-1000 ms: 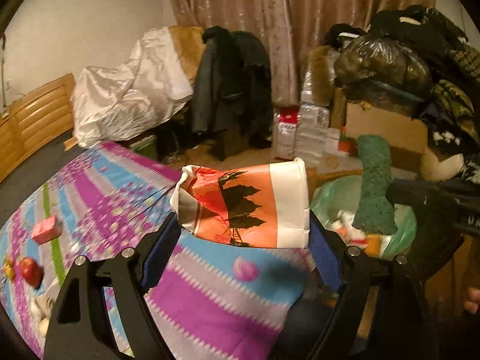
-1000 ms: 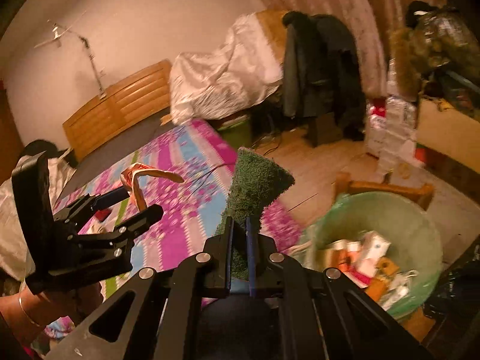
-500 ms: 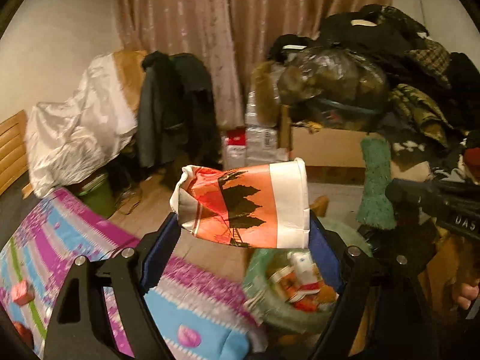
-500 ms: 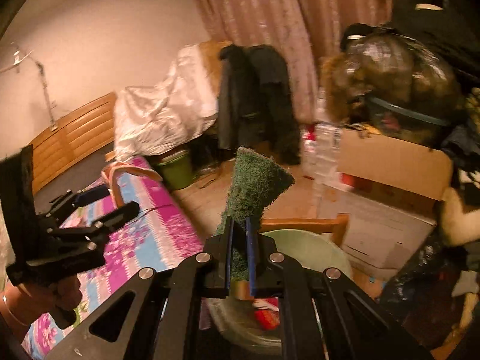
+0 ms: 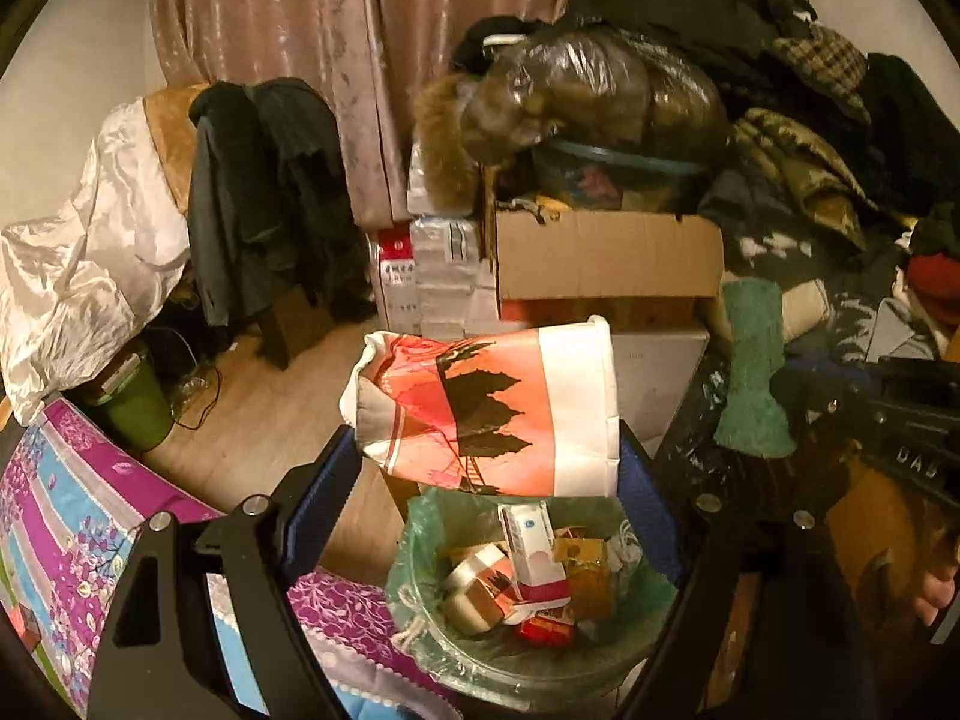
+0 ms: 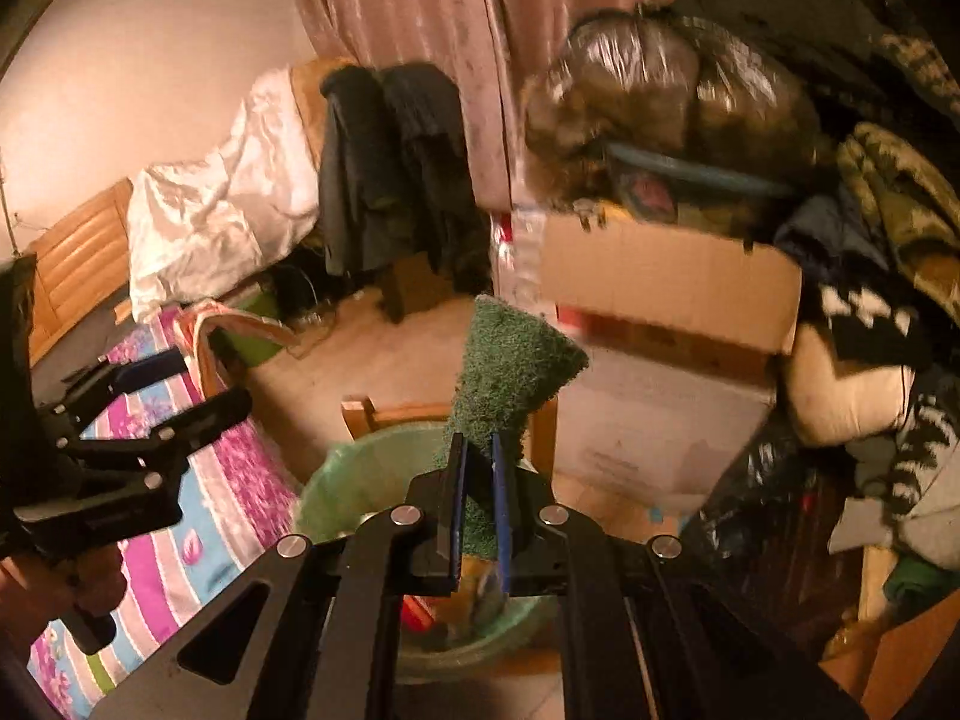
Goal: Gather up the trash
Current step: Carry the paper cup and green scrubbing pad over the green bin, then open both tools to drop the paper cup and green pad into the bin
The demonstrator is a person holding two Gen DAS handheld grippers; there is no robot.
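We hold the left gripper (image 5: 486,456) clamped on an orange-and-white paper cup (image 5: 489,408), lying sideways between the blue pads, right above the green-lined trash bin (image 5: 414,546) that already carries boxes and wrappers. Our right gripper (image 6: 477,510) pinches a green scrubbing pad (image 6: 510,372) tight between its closed fingers, also over the bin's rim. Beside the bin lies the purple-and-blue bedspread (image 5: 54,516). Beyond stand a cardboard box (image 5: 606,255), piled clothes (image 5: 798,138) and pink curtains (image 5: 288,30).
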